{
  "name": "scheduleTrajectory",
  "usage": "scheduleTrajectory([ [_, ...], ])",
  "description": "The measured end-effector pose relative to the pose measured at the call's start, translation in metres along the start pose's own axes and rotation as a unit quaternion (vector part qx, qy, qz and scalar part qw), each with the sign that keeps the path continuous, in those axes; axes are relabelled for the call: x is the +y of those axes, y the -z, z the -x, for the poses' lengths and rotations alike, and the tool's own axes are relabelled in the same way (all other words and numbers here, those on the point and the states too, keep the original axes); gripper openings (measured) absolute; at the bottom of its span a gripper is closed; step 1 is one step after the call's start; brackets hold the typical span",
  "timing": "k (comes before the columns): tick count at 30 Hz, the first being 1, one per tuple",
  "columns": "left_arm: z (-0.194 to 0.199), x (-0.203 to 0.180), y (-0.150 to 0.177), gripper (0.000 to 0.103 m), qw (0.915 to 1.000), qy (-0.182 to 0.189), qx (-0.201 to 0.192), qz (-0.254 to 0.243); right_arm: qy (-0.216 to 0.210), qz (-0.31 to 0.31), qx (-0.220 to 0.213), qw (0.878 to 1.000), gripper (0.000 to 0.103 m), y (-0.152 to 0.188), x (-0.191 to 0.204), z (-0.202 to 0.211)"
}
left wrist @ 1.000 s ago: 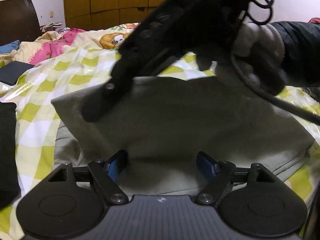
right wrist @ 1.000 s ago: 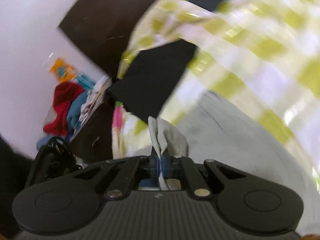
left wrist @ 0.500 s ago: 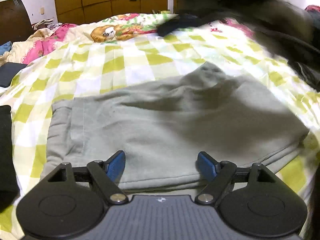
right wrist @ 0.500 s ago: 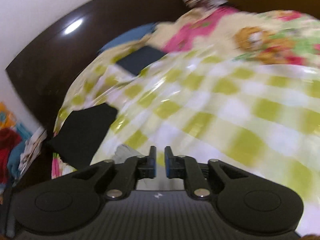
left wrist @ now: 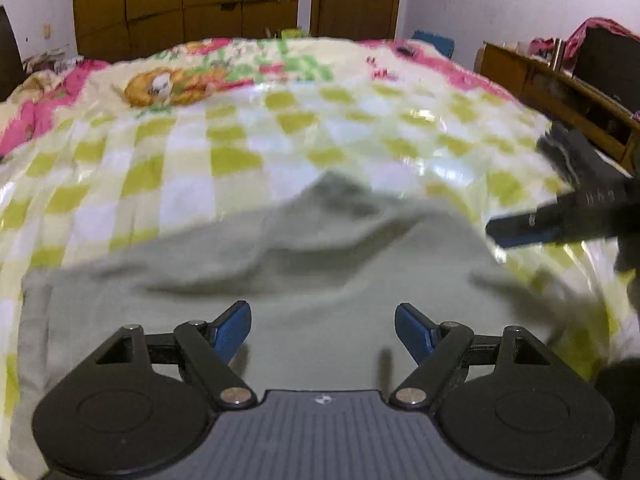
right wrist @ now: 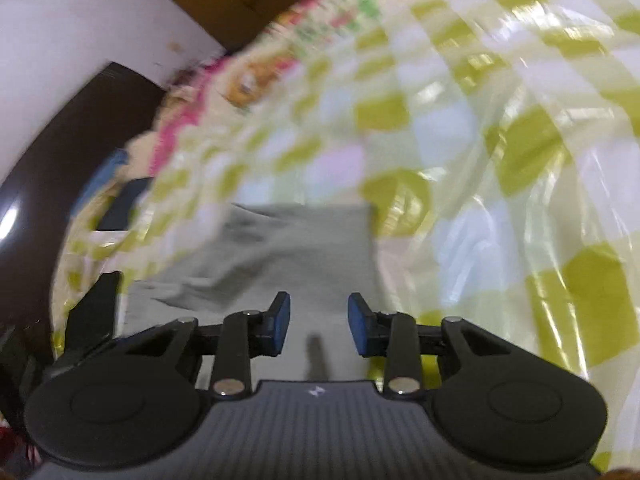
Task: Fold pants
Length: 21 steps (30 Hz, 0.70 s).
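Observation:
The grey-green pants lie folded over on the yellow-checked bedspread, with a raised wrinkle near the far edge. My left gripper is open and empty, hovering over the near part of the pants. My right gripper is open and empty above the pants near their right edge. The right gripper also shows at the right of the left wrist view, blurred.
A cartoon-print quilt lies at the far end of the bed. Wooden wardrobes stand behind. A wooden side table stands at the right. A dark headboard and a dark folded item are at the left.
My right gripper let go of the pants cloth, opened, and swung from the left across to the right side. The left gripper stayed open over the pants.

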<state>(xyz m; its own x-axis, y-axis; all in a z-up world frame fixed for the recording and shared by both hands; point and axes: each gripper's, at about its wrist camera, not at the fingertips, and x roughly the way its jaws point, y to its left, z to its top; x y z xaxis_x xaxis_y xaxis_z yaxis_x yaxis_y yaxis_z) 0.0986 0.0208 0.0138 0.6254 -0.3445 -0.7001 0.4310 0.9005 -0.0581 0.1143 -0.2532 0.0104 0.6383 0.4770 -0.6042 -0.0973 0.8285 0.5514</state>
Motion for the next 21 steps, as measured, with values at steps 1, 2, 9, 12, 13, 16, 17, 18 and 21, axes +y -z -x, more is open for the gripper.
scheduleTrajectory([
  [1,-0.003,-0.003,-0.005,0.092,1.0000,-0.003,-0.004,-0.003,-0.016,0.012,-0.005,1.000,0.035,0.000,0.003,-0.003],
  [2,-0.011,-0.005,-0.011,0.092,0.9999,-0.004,-0.009,-0.008,-0.033,0.012,-0.001,0.999,0.039,-0.001,0.003,-0.011],
  [9,-0.062,0.022,-0.015,0.095,0.9920,-0.118,0.040,-0.019,-0.009,-0.052,-0.008,0.999,0.042,0.013,-0.021,-0.001],
  [12,-0.052,0.028,-0.010,0.095,0.9864,-0.161,0.029,-0.019,0.006,-0.066,0.013,0.998,0.043,0.026,-0.029,0.009],
  [13,-0.048,0.028,-0.007,0.095,0.9832,-0.179,0.025,-0.026,0.003,-0.070,0.022,0.997,0.043,0.031,-0.030,0.008],
  [16,-0.036,0.029,0.000,0.095,0.9806,-0.192,0.031,-0.029,-0.022,-0.104,0.035,0.994,0.045,0.044,-0.036,0.001],
  [17,-0.031,0.028,0.002,0.095,0.9809,-0.190,0.030,-0.029,-0.030,-0.106,0.036,0.993,0.049,0.046,-0.036,-0.001],
  [18,-0.026,0.026,0.004,0.095,0.9813,-0.187,0.028,-0.033,-0.029,-0.112,0.033,0.993,0.050,0.046,-0.036,-0.002],
  [21,-0.009,0.016,0.009,0.095,0.9833,-0.176,0.021,-0.039,-0.071,-0.127,0.035,0.989,0.051,0.046,-0.034,0.004],
])
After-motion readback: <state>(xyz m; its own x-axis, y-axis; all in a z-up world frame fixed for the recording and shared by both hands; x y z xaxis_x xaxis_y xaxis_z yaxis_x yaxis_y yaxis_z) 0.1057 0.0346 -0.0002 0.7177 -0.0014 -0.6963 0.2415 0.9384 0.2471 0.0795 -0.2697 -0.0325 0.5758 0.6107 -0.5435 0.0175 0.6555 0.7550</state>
